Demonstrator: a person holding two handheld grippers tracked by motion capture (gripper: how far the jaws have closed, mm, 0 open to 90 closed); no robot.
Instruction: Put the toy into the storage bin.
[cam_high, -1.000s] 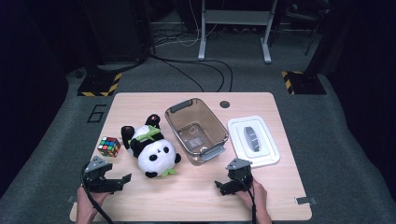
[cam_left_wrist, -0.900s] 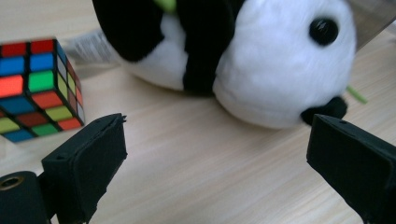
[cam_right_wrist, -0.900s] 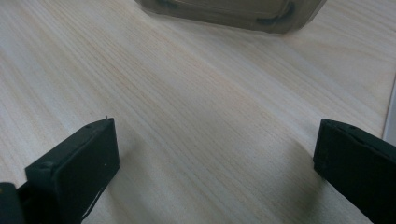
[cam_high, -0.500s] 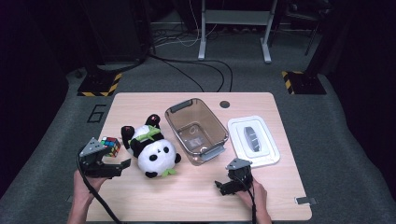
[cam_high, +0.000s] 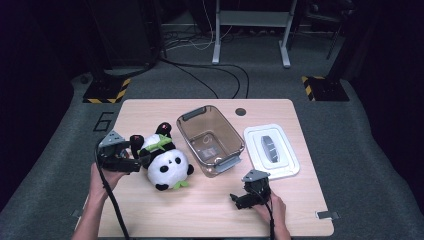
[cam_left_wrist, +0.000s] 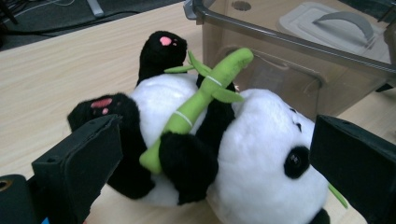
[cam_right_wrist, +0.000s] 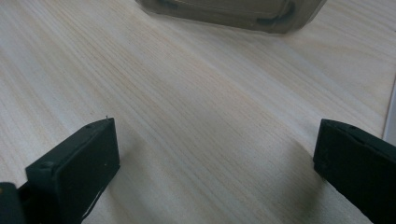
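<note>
A black-and-white plush panda (cam_high: 166, 161) lies on its back left of centre on the wooden table, hugging a green bamboo stick (cam_left_wrist: 201, 98). My left gripper (cam_high: 136, 160) is open right beside the panda's left flank, its jaws pointing at it. In the left gripper view the panda (cam_left_wrist: 261, 140) lies just ahead of the open left gripper (cam_left_wrist: 219, 154), between the lines of the two jaws, and I cannot tell whether they touch it. My right gripper (cam_high: 240, 199) stands open near the front edge over bare wood, and the right gripper view shows the right gripper (cam_right_wrist: 215, 154) holding nothing.
A clear plastic bin (cam_high: 210, 140) with grey handles stands at the table's centre, close to the panda's right. Its white lid (cam_high: 271, 150) lies flat to the right of it. Table edges (cam_high: 210, 232) run close to both hands.
My left gripper has moved forward and to the right, up to the panda, and now covers the spot where a colourful cube stood. The right gripper has stayed put.
</note>
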